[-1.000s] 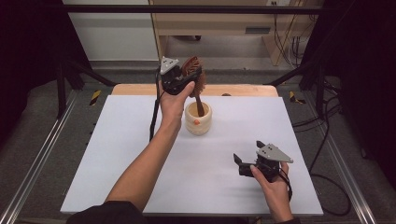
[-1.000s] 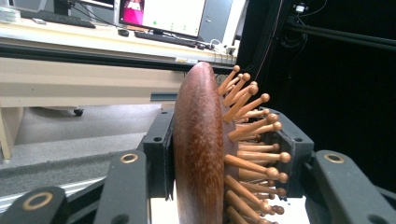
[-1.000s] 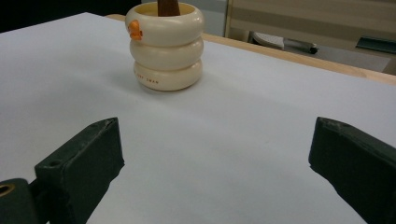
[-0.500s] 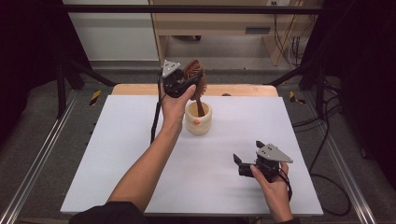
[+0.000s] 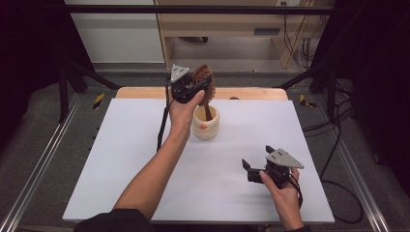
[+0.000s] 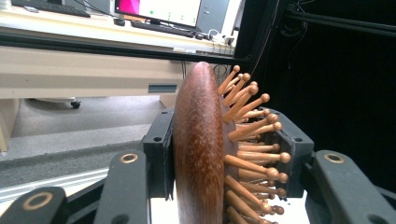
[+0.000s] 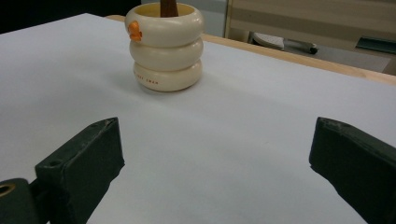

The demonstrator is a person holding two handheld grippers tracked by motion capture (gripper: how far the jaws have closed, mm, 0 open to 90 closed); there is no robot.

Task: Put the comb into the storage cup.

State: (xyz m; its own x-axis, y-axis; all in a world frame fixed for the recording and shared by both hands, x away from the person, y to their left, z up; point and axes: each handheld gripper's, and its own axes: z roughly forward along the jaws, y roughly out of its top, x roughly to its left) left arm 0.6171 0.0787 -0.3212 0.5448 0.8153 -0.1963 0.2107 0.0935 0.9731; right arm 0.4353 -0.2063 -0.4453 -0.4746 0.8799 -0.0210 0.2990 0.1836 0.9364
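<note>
— What have your left tongs (image 5: 196, 87) got?

— They're clamped on the head of the brush (image 6: 201, 149), one pad on its smooth back, the other among the pegs. I grip the head so the handle hangs straight down into the cup (image 5: 205, 123), which stands near the far edge of the tabletop (image 5: 121, 159).

— And the right tongs (image 5: 249, 169)?

— They rest low over the tabletop at the near right, jaws wide apart, holding nothing. I judge they wait well clear so the left has room at the cup.

— Is the handle touching the bottom?

— I can't tell. The cup's wall hides the lower handle, and from the right gripper view the brush is cut off just above the rim.

— Anything else unclear?

— In the left gripper view the head blocks the cup entirely. The small orange mark (image 7: 134, 30) on the cup's side is too small for me to read.
</note>
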